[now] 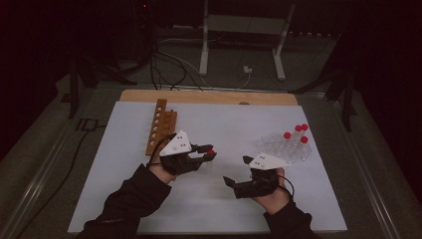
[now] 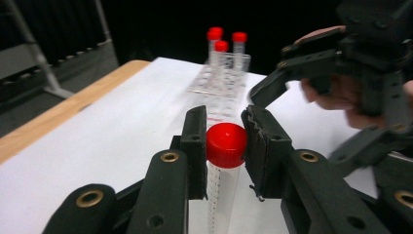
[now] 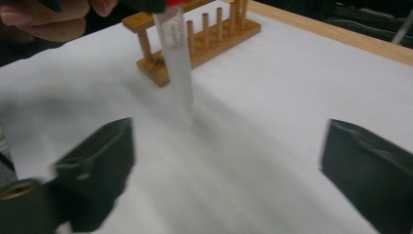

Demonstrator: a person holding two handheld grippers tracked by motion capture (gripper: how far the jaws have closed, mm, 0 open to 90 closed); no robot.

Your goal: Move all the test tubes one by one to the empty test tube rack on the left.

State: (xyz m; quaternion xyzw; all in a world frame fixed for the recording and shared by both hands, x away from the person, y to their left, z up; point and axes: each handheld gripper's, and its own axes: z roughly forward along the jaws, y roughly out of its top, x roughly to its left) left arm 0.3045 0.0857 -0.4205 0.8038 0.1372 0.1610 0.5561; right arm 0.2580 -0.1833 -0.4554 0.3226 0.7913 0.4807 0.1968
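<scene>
Left gripper (image 2: pixel 225 146): your jaws are clamped on the red cap of the tube (image 2: pixel 221 190), held above the white sheet (image 1: pixel 219 199).
Right gripper (image 1: pixel 239 171): your jaws stand wide apart with nothing between them.
Tube axis: near upright, tapered tip down; clear, smooth plastic.
Bearing: wooden rack (image 1: pixel 160 124) lies just beyond your left hand, nearer it than the right.
Clear rack (image 1: pixel 288 148): three red-capped tubes, right side.
</scene>
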